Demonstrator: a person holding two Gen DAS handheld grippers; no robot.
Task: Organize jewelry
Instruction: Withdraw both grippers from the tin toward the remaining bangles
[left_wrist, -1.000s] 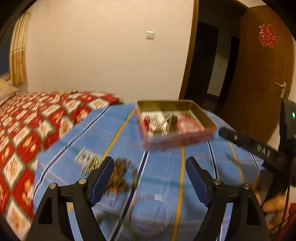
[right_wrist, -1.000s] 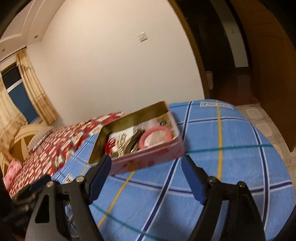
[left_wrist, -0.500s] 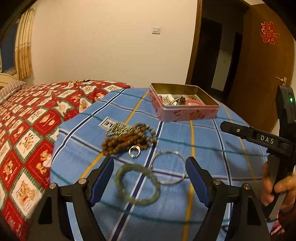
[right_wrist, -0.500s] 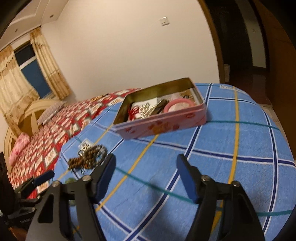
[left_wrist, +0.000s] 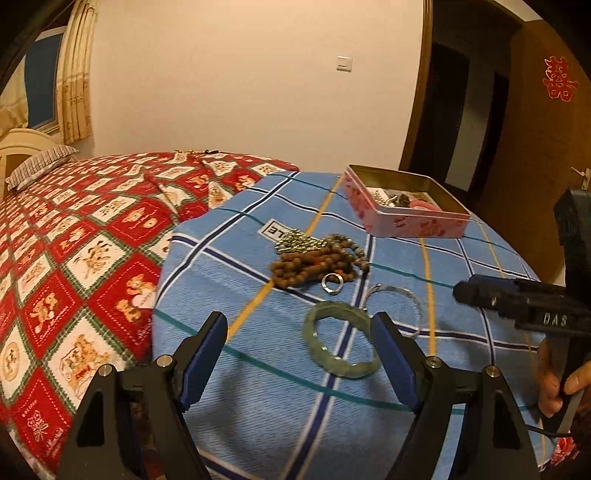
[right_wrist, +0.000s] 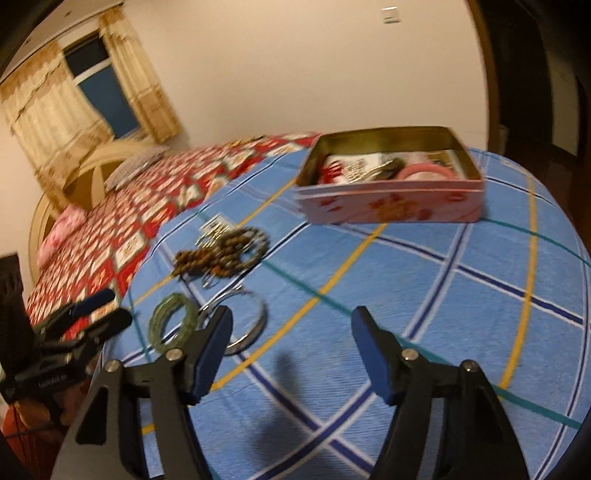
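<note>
An open pink tin (left_wrist: 410, 218) (right_wrist: 391, 206) holding jewelry stands at the far side of a blue plaid cloth (left_wrist: 258, 376). Nearer lie brown bead strands (left_wrist: 314, 264) (right_wrist: 221, 254), a small silver ring (left_wrist: 332, 283), a thin silver bangle (left_wrist: 395, 295) (right_wrist: 243, 321) and a green jade bangle (left_wrist: 341, 343) (right_wrist: 171, 326). My left gripper (left_wrist: 301, 363) is open and empty, just short of the jade bangle. My right gripper (right_wrist: 291, 350) is open and empty above the cloth, right of the bangles; it also shows in the left wrist view (left_wrist: 517, 302).
A red patterned bedspread (left_wrist: 74, 240) covers the bed left of the cloth. A wooden door (left_wrist: 546, 147) and a dark doorway stand at the back right. The cloth's edge falls away at the left and near sides.
Both grippers have pulled back and swung left from the tin. The loose beads and bangles have come into view in both cameras. Both grippers stay open.
</note>
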